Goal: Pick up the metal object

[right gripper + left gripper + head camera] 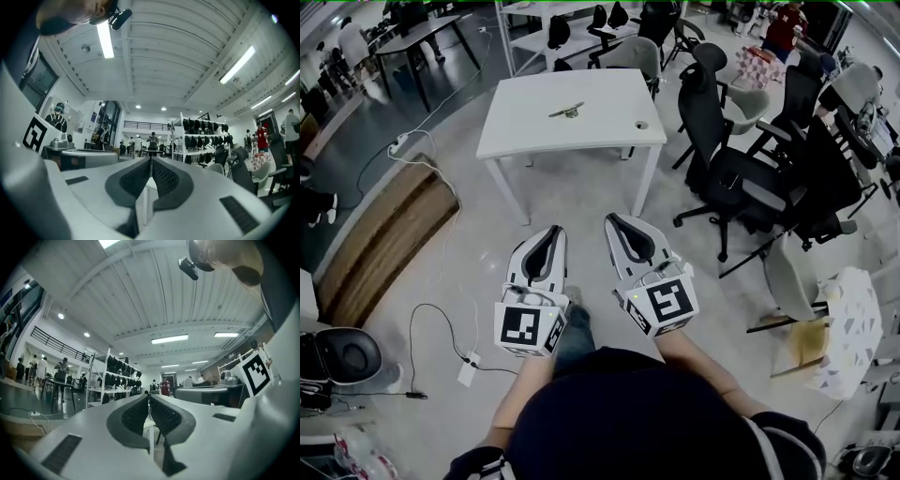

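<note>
A small metal object (567,111) lies on the far middle of a white table (600,131) ahead of me. Both grippers hang in the air over the floor, well short of the table's near edge. My left gripper (554,231) has its jaws closed together with nothing between them, and the same shows in the left gripper view (149,397). Beside it, my right gripper (613,220) is also shut and holds nothing, its pads meeting in the right gripper view (151,160). The metal object does not show in either gripper view.
Several black and grey office chairs (727,173) crowd the floor right of the table. A wooden platform (380,234) lies at the left, with cables and a power strip (398,145) on the floor. More tables and a rack stand behind.
</note>
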